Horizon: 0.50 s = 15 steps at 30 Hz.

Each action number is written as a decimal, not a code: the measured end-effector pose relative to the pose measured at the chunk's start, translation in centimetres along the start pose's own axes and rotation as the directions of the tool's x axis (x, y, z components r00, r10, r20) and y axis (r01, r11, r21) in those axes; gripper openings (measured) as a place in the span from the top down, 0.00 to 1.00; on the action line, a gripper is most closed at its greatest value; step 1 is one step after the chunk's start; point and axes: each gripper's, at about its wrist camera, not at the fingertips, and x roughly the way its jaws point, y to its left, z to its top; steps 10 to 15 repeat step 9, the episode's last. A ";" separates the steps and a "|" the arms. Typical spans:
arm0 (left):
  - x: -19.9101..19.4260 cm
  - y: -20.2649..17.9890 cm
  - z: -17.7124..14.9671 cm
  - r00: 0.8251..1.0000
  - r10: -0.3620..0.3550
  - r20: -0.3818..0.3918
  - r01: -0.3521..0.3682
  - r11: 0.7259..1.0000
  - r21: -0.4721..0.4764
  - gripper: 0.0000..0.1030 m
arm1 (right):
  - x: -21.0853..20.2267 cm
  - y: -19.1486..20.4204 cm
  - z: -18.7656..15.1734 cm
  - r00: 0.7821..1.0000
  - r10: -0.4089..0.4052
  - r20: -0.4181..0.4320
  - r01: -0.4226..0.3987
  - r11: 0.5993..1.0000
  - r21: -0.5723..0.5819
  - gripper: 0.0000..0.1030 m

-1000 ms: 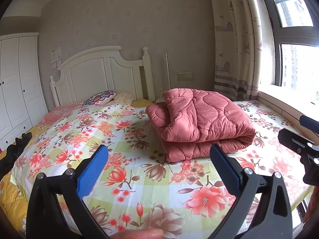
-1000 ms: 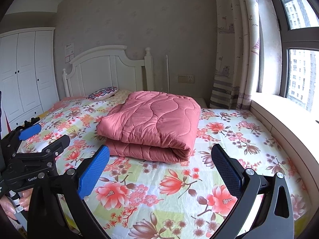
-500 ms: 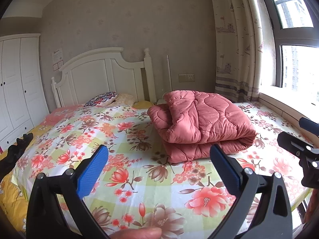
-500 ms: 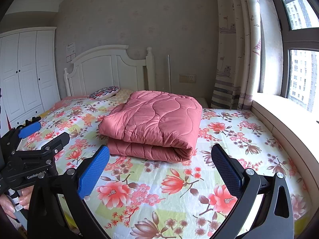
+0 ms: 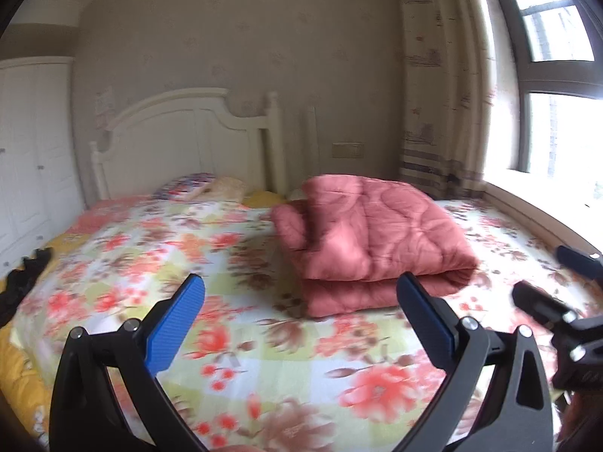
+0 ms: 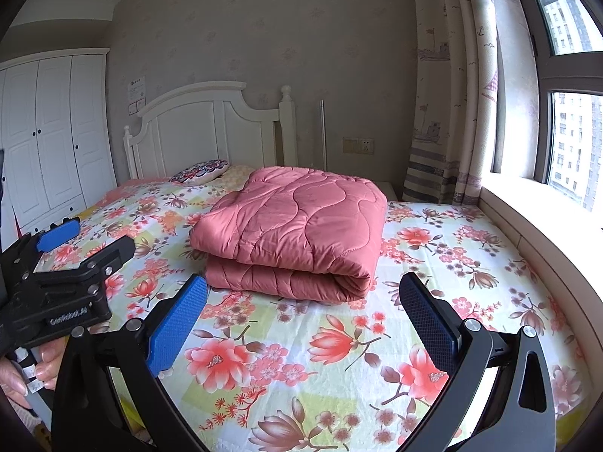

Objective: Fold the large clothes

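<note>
Both tools hang above the foot of the bed with the flower-print sheet (image 6: 433, 233), jaws spread wide and carrying nothing. The pink quilted comforter (image 6: 294, 222) sits mid-bed, doubled into a thick square bundle, its rounded fold facing us, well ahead of the left gripper (image 5: 301, 312) and the right gripper (image 6: 303, 314). It looks about done. If a final fold is wanted, take the two near corners level, lift together and lay the edge flush.

Home bedroom, bed (image 6: 339, 358) with floral sheet, white headboard (image 6: 211, 128) far, white wardrobe (image 6: 52, 132) left, curtained window (image 6: 565, 113) right
</note>
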 end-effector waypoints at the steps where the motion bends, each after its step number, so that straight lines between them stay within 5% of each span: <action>1: 0.8 -0.4 0.3 1.000 -0.025 -0.015 0.026 1.000 0.015 0.02 | 0.4 -0.1 -0.1 1.000 0.005 -0.009 -0.005 1.000 0.000 0.04; 6: 6.7 2.7 2.5 0.985 -0.119 -0.124 0.110 0.991 -0.074 0.02 | 3.1 -2.4 -0.2 0.998 0.009 -0.069 -0.008 1.000 0.013 0.04; 9: 12.0 9.1 4.3 0.983 -0.038 -0.182 0.014 0.991 -0.131 0.02 | 4.8 -6.3 1.2 0.995 -0.032 -0.098 0.035 0.999 0.037 0.04; 15: 12.0 9.1 4.3 0.983 -0.038 -0.182 0.014 0.991 -0.131 0.02 | 4.8 -6.3 1.2 0.995 -0.032 -0.098 0.035 0.999 0.037 0.04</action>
